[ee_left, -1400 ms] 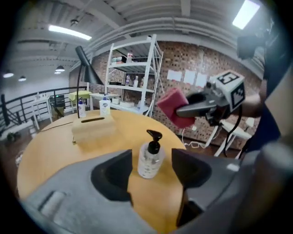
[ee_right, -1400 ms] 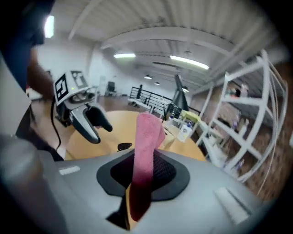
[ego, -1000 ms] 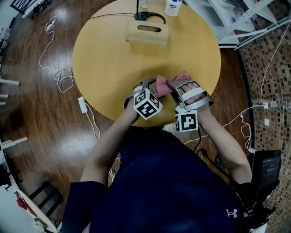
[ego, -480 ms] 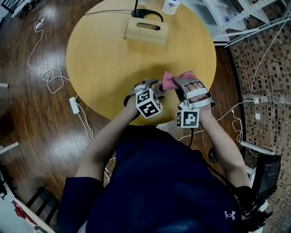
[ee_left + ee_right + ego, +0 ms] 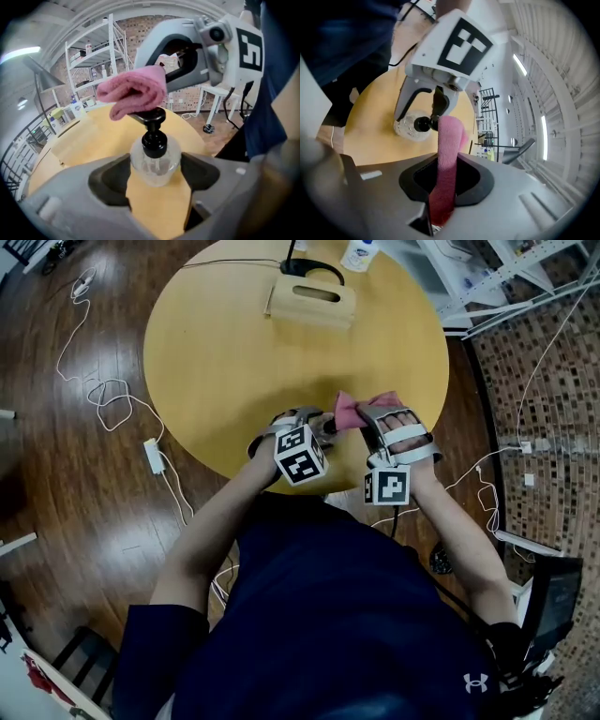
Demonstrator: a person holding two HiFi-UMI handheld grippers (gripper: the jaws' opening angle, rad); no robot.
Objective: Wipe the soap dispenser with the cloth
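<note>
- L gripper (image 5: 154, 177): jaws wide, pads look pressed on both sides of the soap dispenser (image 5: 154, 157)'s glass body. Grip is low on the body, prob. to leave the pump and neck free for wiping.
- R gripper (image 5: 446, 180): jaws nearly together, clamped on the pink cloth (image 5: 449, 140). It pinches one end, so the free end sticks out past the tips as the wiping part.
- Cloth's free end is bunched and lies on top of the black pump (image 5: 152, 117), touching it. I'd judge the wipe is starting at the top, body not yet done.
- The 2 grippers face each other close, R at abt 3 o'clock of L in head view. One steadies, the other rubs.
- Where: dispenser is at the round yellow table (image 5: 234, 371)'s near edge, abt 5 o'clock, right in front of the person. Can't tell if its base rests on the top or is lifted.
- Looks: short, rounded clear-glass body, see-through w/ a tube visible inside, black collar and black pump head. No dirt visible at this res.
- Cloth: soft, fuzzy, folded thick.
- Other stuff: wooden box (image 5: 312, 304) w/ a slot at the table's 12 o'clock and a white bottle (image 5: 359, 254) at 1 o'clock, both well apart from the work.
</note>
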